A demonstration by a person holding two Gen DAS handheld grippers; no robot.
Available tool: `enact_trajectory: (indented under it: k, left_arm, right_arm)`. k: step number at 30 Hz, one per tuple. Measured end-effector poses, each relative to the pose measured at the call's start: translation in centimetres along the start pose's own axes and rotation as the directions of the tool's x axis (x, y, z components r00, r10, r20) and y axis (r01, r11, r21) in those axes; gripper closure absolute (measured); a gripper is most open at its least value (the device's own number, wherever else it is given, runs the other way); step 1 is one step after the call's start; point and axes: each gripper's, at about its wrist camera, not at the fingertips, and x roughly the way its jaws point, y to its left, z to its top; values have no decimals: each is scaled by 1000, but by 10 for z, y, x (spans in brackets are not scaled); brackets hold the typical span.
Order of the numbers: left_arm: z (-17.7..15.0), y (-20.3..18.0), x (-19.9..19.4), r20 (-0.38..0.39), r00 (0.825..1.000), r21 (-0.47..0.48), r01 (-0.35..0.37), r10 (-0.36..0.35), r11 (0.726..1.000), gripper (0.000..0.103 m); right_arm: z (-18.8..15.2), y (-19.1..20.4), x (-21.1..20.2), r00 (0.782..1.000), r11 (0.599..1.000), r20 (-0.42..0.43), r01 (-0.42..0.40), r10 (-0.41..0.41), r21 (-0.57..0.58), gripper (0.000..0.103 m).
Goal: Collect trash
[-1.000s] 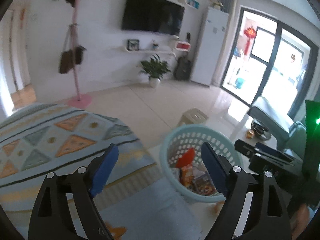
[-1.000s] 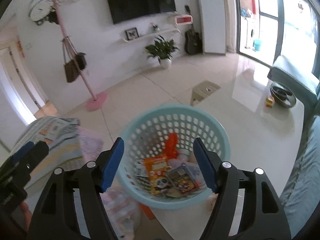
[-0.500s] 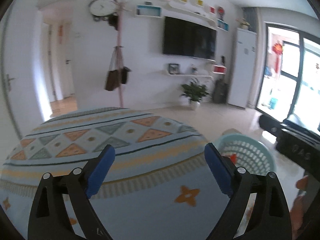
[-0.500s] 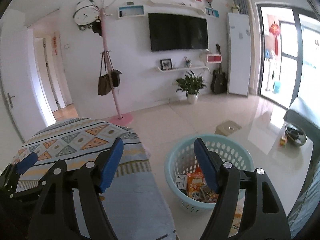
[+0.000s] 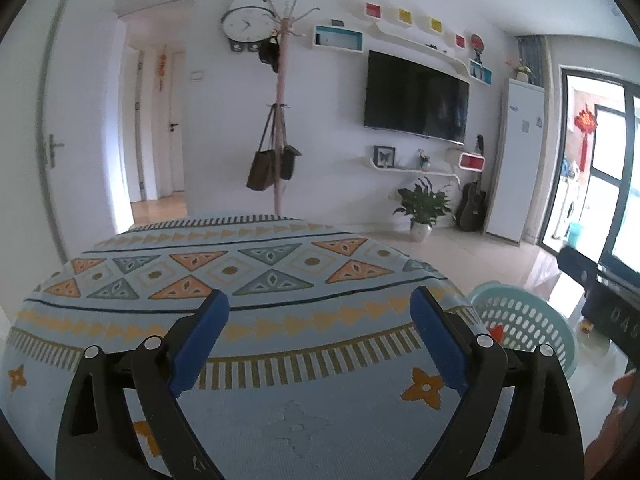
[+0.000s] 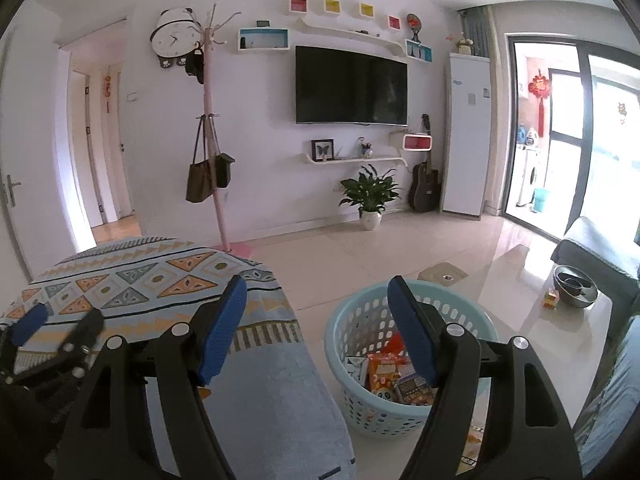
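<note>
A light blue perforated basket (image 6: 352,328) stands on the floor beside the patterned cushion (image 6: 132,276); snack wrappers (image 6: 382,374) lie inside it. The basket also shows at the right in the left wrist view (image 5: 524,320). My right gripper (image 6: 316,328) is open and empty, raised above the basket and the cushion edge. My left gripper (image 5: 320,340) is open and empty above the patterned cushion (image 5: 240,264). The left gripper also shows at the lower left of the right wrist view (image 6: 52,332).
A pink coat stand with bags (image 6: 212,168), a potted plant (image 6: 370,196) and a guitar (image 6: 424,184) stand along the far wall under the TV (image 6: 352,86). A glossy table with a bowl (image 6: 576,290) and a dark sofa (image 6: 596,252) are at the right.
Both grippers have lifted and tilted up from over the basket, so the views now look across the room. The left one moved left over the cushion. Both stayed open.
</note>
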Motion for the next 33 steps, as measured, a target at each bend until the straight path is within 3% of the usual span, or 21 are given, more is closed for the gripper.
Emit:
enact_trajectory:
  k: [33]
  left_arm:
    - [-1,-7,-3,7,1000,36,-25,25,999,8]
  right_arm:
    - [-9,2,-2,1000,1000,14,5,-5,-18,34]
